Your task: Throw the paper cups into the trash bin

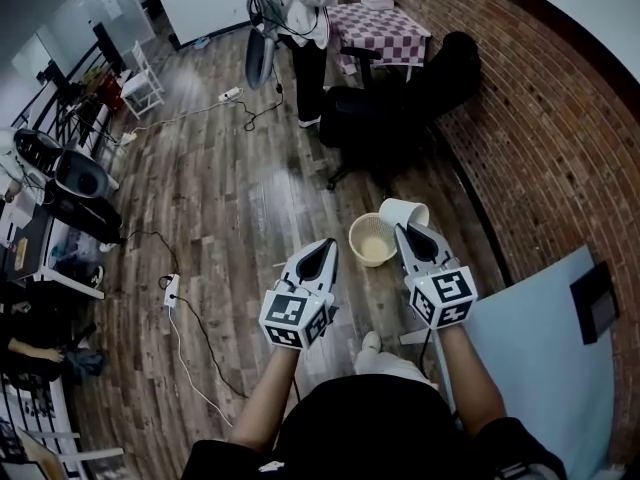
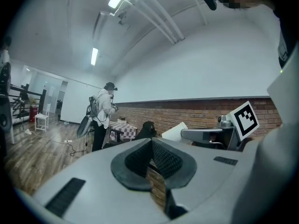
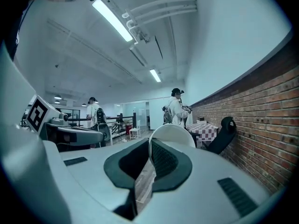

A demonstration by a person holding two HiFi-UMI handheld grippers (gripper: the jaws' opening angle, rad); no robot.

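A white paper cup (image 1: 405,211) hangs on its side just above and right of a small beige trash bin (image 1: 358,252) that stands on the wooden floor. My right gripper (image 1: 402,230) is shut on the cup's wall. In the right gripper view the cup (image 3: 176,133) rises past the pinched pads of that gripper (image 3: 150,147). My left gripper (image 1: 327,246) hovers left of the bin, shut with nothing held. In the left gripper view its jaws (image 2: 151,143) meet, with the cup (image 2: 174,130) at the right.
A black office chair (image 1: 375,118) stands beyond the bin, with a person (image 1: 305,28) and a checkered table (image 1: 385,30) behind it. A brick wall (image 1: 540,128) runs along the right. A power strip (image 1: 170,290) and its cable lie to the left. A pale blue board (image 1: 540,348) is at the lower right.
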